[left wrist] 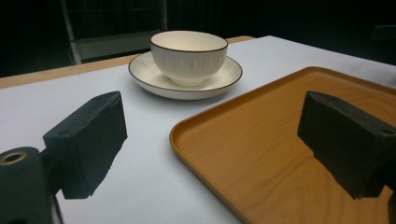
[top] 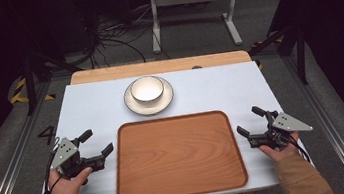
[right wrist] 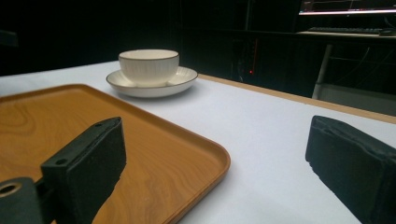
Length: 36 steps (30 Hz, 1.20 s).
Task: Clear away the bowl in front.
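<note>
A white ribbed bowl stands on a white saucer at the far middle of the table. In front of it lies a wooden tray with nothing on it. My left gripper rests open at the tray's left edge, its jaws spread wide and holding nothing. My right gripper rests open at the tray's right edge, also holding nothing. The left gripper view has the bowl and saucer ahead, with the tray to the right. In the right gripper view the bowl stands far off, the tray to the left.
A white mat covers the table, with a wooden strip bare along the far edge. Beyond it are a white desk frame, floor cables and dark stands at both sides.
</note>
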Available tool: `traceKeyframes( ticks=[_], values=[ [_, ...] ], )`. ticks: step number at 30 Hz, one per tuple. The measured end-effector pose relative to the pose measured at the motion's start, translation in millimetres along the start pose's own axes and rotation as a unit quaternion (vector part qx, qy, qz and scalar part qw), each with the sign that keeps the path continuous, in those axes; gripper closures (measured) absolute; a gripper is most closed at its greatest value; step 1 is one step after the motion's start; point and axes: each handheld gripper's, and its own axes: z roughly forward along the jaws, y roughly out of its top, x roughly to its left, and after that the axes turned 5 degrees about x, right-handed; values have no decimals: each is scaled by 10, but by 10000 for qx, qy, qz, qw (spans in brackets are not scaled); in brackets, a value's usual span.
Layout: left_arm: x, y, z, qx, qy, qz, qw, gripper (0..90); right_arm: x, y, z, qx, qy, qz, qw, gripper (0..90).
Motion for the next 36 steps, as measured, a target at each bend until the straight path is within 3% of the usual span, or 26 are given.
traceKeyframes(
  ticks=[7,11,15,25,29,32,36],
  values=[
    [-48,203,39,83,-30,-18,10000,99,18,5,12,64,-6,-79,9999,60],
    [-37,344,64,123,-80,123,9998,99,13,5,10,62,-13,-56,10000,60],
    [-27,472,107,91,-183,123,9997,98,3,4,11,47,12,-23,10000,64],
    [-20,633,235,70,-319,174,9993,117,0,5,11,59,25,-8,10000,66],
    [11,696,319,98,-352,132,9992,120,-2,5,11,62,27,-2,10000,67],
    [35,727,362,-15,-371,-27,9993,123,-1,5,12,63,27,-5,10000,68],
    [49,765,438,-83,-409,-63,9991,123,-1,5,12,66,27,4,10000,68]
  ],
)
